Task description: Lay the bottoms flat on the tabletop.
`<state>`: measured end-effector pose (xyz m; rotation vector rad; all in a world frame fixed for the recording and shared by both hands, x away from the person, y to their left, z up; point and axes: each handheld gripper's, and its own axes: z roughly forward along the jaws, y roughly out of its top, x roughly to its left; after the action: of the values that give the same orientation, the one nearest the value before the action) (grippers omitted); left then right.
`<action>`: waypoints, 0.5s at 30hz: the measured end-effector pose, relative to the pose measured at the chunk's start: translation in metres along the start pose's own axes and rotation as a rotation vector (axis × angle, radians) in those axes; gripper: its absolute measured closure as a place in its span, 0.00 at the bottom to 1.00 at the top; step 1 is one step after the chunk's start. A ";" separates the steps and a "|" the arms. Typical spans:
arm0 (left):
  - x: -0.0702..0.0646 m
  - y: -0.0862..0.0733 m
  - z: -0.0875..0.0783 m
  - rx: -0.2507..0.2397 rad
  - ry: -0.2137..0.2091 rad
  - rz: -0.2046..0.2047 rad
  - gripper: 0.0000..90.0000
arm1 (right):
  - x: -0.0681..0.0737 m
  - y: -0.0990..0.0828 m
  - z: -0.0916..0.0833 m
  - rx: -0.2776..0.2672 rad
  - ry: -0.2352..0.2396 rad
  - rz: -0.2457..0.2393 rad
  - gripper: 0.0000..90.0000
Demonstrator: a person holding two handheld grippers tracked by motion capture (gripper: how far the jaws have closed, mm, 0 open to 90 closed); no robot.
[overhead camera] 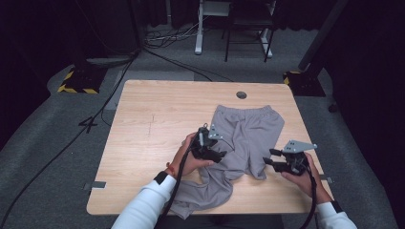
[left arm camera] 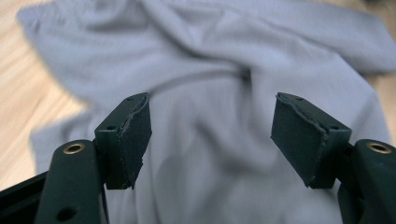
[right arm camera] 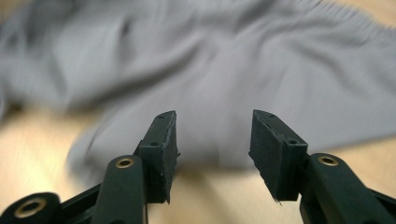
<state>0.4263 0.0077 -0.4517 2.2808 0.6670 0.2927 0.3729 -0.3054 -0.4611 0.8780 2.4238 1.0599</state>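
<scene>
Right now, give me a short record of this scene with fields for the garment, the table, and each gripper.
garment: grey sweatpants, crumpled, waistband toward the far edge, one leg hanging over the near edge
surface: light wooden table
left gripper: above the middle of the pants, fingers apart, nothing between them
right gripper: at the pants' right edge, fingers apart, empty

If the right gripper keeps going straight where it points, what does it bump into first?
Probably the grey pants. The right gripper has open jaws aimed over a strip of bare table at the cloth's near edge, though depth is hard to judge.
</scene>
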 end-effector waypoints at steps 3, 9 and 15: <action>-0.002 0.013 0.017 0.020 0.027 -0.012 0.32 | 0.013 -0.011 -0.003 0.024 0.053 -0.015 0.55; -0.003 0.022 0.046 0.079 0.085 -0.003 0.40 | 0.033 -0.015 0.013 0.083 0.079 -0.069 0.47; 0.019 0.019 0.059 0.175 0.213 -0.030 0.47 | 0.034 -0.014 0.022 0.089 0.011 -0.077 0.66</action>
<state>0.4728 -0.0276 -0.4801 2.4245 0.8650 0.4849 0.3537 -0.2785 -0.4885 0.8015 2.5092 0.9382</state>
